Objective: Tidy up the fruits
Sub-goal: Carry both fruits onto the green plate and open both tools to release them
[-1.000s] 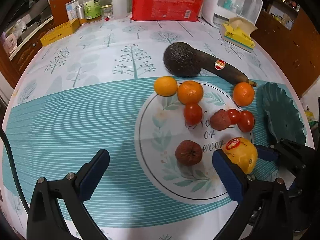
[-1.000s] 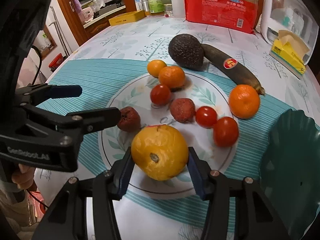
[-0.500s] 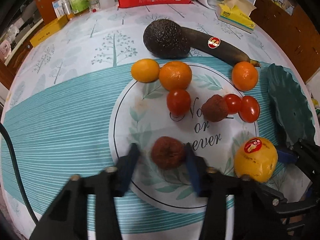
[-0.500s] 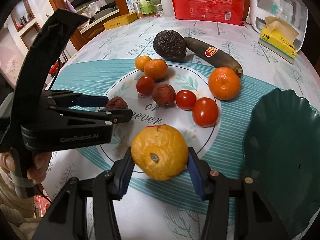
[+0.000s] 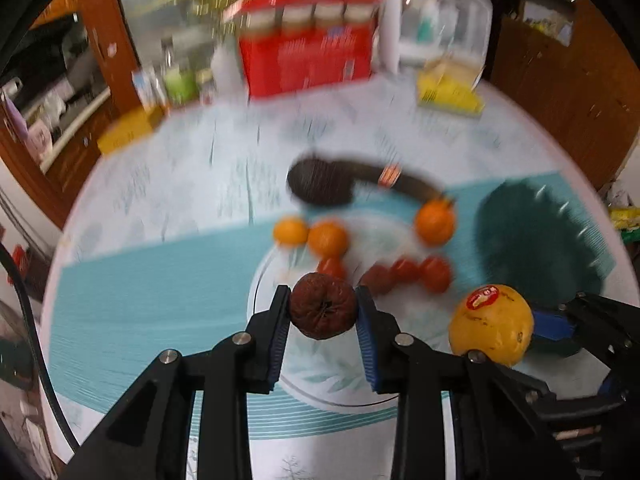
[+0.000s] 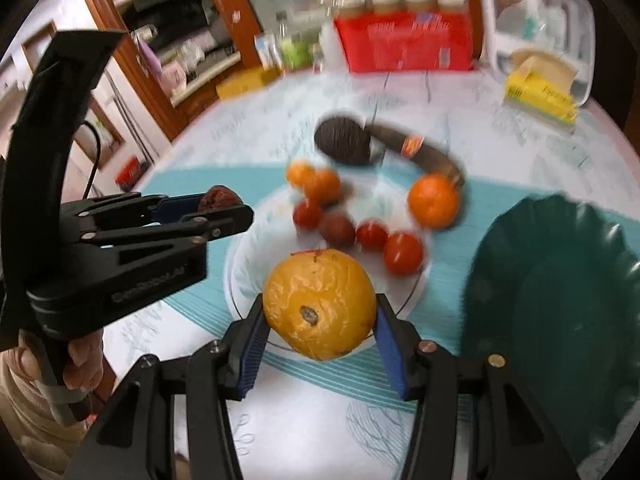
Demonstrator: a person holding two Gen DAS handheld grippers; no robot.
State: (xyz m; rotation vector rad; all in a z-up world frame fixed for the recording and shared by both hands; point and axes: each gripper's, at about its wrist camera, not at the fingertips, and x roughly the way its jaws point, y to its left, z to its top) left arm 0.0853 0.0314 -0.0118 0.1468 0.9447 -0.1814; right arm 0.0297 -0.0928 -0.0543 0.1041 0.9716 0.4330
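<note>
I see the round table under a white and teal striped cloth [image 6: 168, 184], blurred in both wrist views. On it, the dark green scalloped plastic plate [image 6: 552, 300] sits at about three o'clock from the printed white circle in the cloth's middle. At the far edge, near twelve o'clock, stand a red carton of jars [image 6: 404, 40], a clear plastic container [image 6: 536, 20] and a yellow tissue pack [image 6: 540, 96].

Around the circle's twelve o'clock lie a dark rough-skinned avocado [image 6: 344, 142] and a blackened banana with a red sticker [image 6: 420, 152], touching it. Below them are two small orange mandarins [image 6: 316, 182] side by side, and a larger orange mandarin [image 6: 434, 200] at two o'clock. Nearer the centre I count three red tomatoes [image 6: 402, 252] and a dark reddish round fruit [image 6: 336, 230]; the blur hides finer detail.

My right gripper [image 6: 320, 332] is clenched on a large wrinkled yellow-orange citrus with a red sticker [image 6: 320, 304], blue pads pressing both sides, above the circle's six o'clock rim.

My left gripper [image 5: 322, 334] is clamped on a small shrivelled brown fruit [image 5: 322, 312], pinched between its pads and clear of the cloth. In the right view it hangs at nine o'clock, a hand [image 6: 84, 360] wrapped round its handle.
</note>
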